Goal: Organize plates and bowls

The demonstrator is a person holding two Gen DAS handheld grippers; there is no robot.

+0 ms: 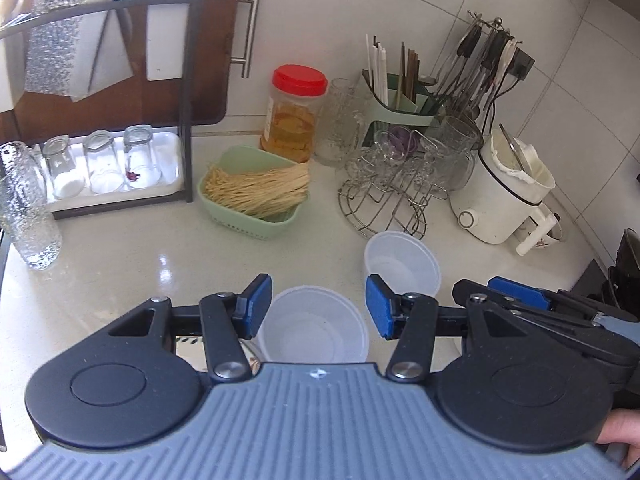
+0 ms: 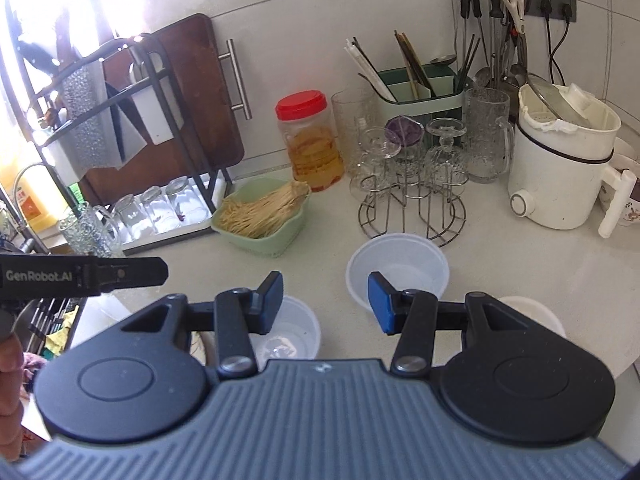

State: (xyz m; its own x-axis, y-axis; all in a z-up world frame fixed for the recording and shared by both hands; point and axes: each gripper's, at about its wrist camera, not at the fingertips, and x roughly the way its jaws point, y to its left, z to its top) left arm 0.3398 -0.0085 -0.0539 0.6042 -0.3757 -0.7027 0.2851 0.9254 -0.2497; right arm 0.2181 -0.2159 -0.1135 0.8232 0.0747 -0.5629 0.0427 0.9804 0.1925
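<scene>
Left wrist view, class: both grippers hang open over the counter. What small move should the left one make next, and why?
Probably ease the left gripper down onto the near translucent white plastic bowl. Its jaws stand open and empty, with the bowl centred just beyond them; a second matching bowl sits close by to stack.

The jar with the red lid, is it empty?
No, the jar with the red lid holds something golden-orange that fills most of it, seen in the right wrist view.
</scene>
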